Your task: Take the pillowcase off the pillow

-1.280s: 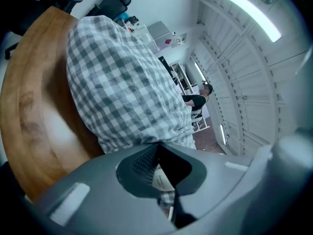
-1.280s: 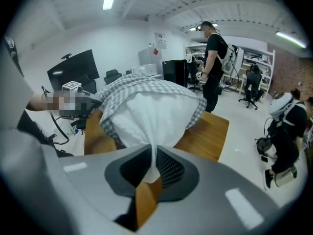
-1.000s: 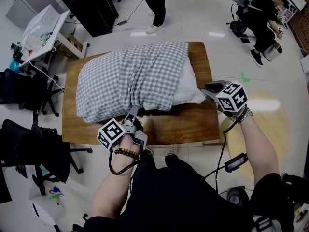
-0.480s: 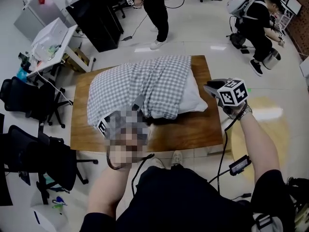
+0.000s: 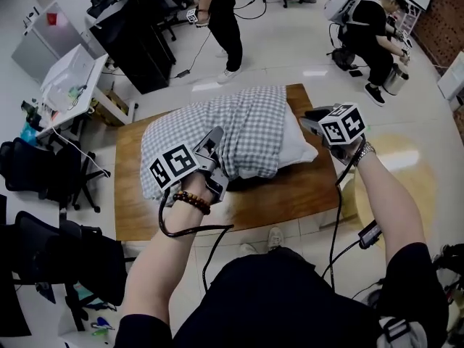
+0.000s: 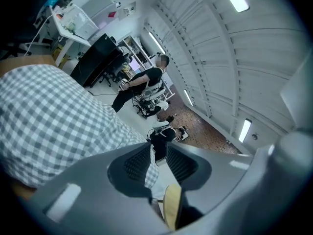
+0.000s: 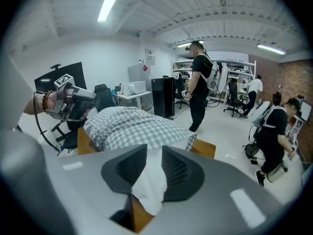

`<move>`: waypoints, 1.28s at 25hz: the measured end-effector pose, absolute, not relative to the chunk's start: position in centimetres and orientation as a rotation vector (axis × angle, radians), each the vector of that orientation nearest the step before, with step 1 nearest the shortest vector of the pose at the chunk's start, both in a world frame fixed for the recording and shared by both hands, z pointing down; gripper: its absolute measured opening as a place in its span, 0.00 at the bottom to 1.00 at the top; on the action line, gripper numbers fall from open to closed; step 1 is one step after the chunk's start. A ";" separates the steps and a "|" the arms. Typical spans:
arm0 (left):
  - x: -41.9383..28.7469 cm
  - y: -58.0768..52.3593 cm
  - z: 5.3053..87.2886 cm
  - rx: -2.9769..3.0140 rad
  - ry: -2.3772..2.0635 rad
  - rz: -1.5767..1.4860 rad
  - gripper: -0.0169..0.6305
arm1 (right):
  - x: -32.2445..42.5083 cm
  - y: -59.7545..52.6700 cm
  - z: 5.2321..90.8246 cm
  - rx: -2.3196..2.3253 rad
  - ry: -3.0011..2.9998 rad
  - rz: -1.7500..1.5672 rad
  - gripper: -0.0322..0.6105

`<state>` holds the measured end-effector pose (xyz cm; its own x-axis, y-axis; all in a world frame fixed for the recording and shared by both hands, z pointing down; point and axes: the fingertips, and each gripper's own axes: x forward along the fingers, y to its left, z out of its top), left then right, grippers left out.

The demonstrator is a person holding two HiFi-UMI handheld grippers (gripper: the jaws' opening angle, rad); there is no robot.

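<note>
our left tongs (image 5: pixel 216 139) just easing apart, soft gingham pillowcase (image 5: pixel 246 125) slack between them, our right tongs (image 7: pixel 154 158) pinching plump white pillow (image 5: pixel 293 147), wooden table (image 5: pixel 283 194)

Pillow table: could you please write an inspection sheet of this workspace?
Surface: wooden table, bare along its near edge.
Job's things: checked pillowcase covers most of the white pillow; its right end shows.
Clutter: nothing seen.
Grippers: left tongs have just been opening, pillowcase loose between them; right tongs shut on the pillow's corner.
Cables: left cable loops below the wrist; right cable runs along the arm.
Surroundings: standing person, crouching person, office chairs, white desk.
</note>
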<state>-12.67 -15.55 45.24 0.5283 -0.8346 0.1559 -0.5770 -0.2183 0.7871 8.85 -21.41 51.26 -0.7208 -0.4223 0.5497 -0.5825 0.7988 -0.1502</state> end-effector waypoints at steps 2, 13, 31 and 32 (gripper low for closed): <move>-12.7 -15.8 43.9 1.958 -1.133 -0.335 0.20 | 8.2 -21.3 50.8 0.771 -2.471 0.432 0.20; -11.1 -21.8 40.4 2.182 -1.040 -0.013 0.24 | 8.6 -26.0 52.0 0.836 -2.430 0.498 0.24; -6.8 -44.8 45.0 2.366 -0.783 0.613 0.33 | 7.7 -45.3 60.9 0.578 -2.410 0.890 0.32; -6.6 -45.7 45.3 2.367 -0.766 0.642 0.33 | 7.4 -46.0 61.2 0.556 -2.410 0.919 0.33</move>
<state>-6.60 -45.72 45.35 0.7215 -0.3706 0.5849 -0.6409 -0.6771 0.3616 7.42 -45.96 61.19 -0.7926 -0.1933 0.5784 -0.5294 0.6887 -0.4953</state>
